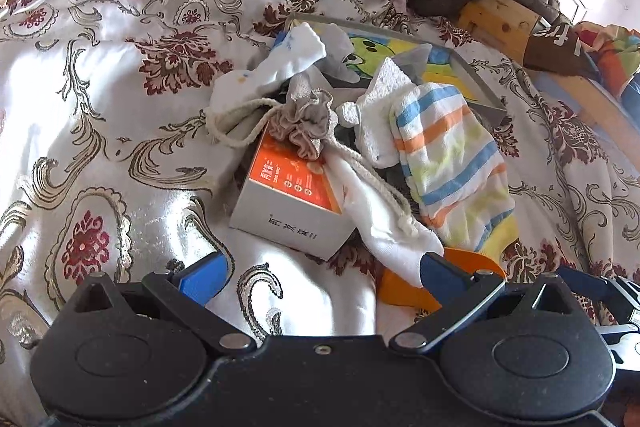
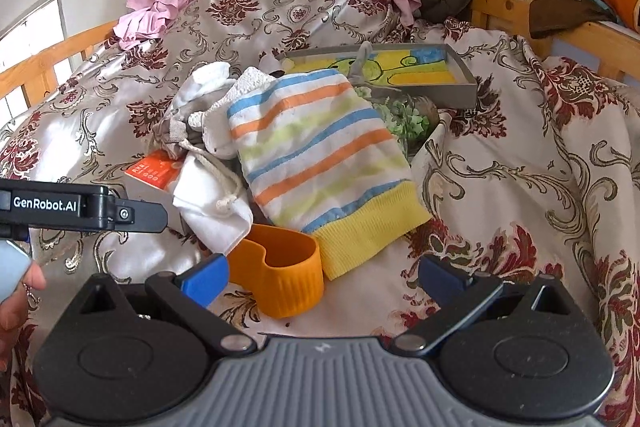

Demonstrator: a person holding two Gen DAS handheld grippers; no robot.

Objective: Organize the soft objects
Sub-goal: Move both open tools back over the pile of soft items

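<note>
the left tongs [image 1: 320, 273] stand released, wide apart, low over the bedspread [image 1: 100, 87]; their right-hand fingertip lies at the tip of the white drawstring pouch [image 1: 376, 211], whether touching i cannot tell. the right tongs [image 2: 322, 273] are released too, with an orange cup holder [image 2: 280, 279] between the fingers and nothing clamped. just ahead of them the striped sock [image 2: 316, 155] lies with its long axis running away and slightly left, yellow cuff nearest. so the right hand looks better placed for the sock, the left for the pouch draped over the orange box [image 1: 288, 187]. beyond sit a grey scrunchie [image 1: 304, 123] and a grey tray [image 2: 460, 87].
</note>
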